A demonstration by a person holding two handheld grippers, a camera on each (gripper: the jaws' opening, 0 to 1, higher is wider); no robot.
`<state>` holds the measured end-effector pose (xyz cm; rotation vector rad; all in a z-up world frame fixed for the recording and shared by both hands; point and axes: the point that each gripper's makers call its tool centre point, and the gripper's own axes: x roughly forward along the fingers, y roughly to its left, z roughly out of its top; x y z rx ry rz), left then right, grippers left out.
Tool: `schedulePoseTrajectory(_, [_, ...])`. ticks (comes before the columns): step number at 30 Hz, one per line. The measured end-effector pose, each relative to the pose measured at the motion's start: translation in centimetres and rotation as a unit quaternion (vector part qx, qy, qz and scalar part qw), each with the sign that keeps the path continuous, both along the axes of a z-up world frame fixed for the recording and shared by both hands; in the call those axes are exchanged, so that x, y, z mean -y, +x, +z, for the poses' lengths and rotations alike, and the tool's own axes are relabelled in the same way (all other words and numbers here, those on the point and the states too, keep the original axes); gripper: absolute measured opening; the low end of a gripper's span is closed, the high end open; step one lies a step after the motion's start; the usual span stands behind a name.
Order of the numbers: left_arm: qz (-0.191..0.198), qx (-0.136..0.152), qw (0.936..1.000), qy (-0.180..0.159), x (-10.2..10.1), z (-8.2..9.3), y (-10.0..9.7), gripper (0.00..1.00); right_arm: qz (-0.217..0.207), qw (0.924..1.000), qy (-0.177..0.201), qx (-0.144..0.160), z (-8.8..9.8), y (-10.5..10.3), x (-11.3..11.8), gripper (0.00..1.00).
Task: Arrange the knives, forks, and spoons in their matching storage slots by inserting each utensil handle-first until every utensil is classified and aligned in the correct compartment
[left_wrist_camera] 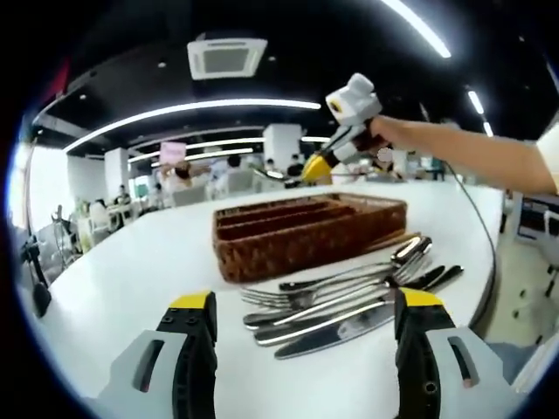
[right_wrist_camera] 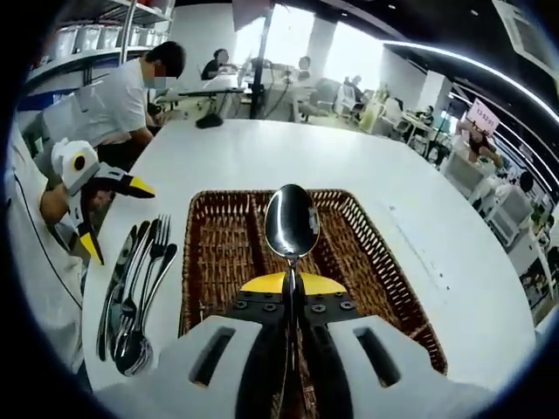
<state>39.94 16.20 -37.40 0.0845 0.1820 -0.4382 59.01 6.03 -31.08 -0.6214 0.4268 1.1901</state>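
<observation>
A brown wicker cutlery tray (left_wrist_camera: 288, 249) with long slots sits on the white table (left_wrist_camera: 131, 262). Knives, forks and spoons (left_wrist_camera: 349, 301) lie in a loose pile beside it, just beyond my left gripper (left_wrist_camera: 306, 304), which stands open and holds nothing. My right gripper (right_wrist_camera: 293, 284) is shut on a spoon (right_wrist_camera: 292, 221), bowl pointing forward, held above the tray (right_wrist_camera: 218, 249). In the left gripper view the right gripper (left_wrist_camera: 314, 166) hovers over the tray's far side with the spoon (left_wrist_camera: 275, 175). In the right gripper view the left gripper (right_wrist_camera: 118, 218) is open next to the cutlery pile (right_wrist_camera: 135, 288).
The table (right_wrist_camera: 262, 157) stretches wide beyond the tray. A person in a white shirt (right_wrist_camera: 122, 100) sits at its far corner. A cable (left_wrist_camera: 485, 227) trails along the table edge. Other tables and people stand in the background.
</observation>
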Motion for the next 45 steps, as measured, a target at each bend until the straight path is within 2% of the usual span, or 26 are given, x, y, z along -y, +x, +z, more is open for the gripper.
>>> schedulePoseTrajectory(12, [0.0, -0.002, 1.0, -0.006, 0.3, -0.1, 1.0, 0.84, 0.002, 0.9999, -0.008, -0.011, -0.8, 2.2, -0.1, 0.03])
schedulePoseTrajectory(22, [0.01, -0.008, 0.9999, -0.008, -0.3, -0.6, 1.4, 0.84, 0.007, 0.9997, -0.014, -0.017, -1.5, 3.8, -0.6, 0.03])
schedulePoseTrajectory(45, [0.02, -0.009, 0.9997, -0.014, -0.7, -0.3, 1.7, 0.84, 0.018, 0.9993, -0.031, -0.014, -2.6, 7.5, -1.8, 0.03])
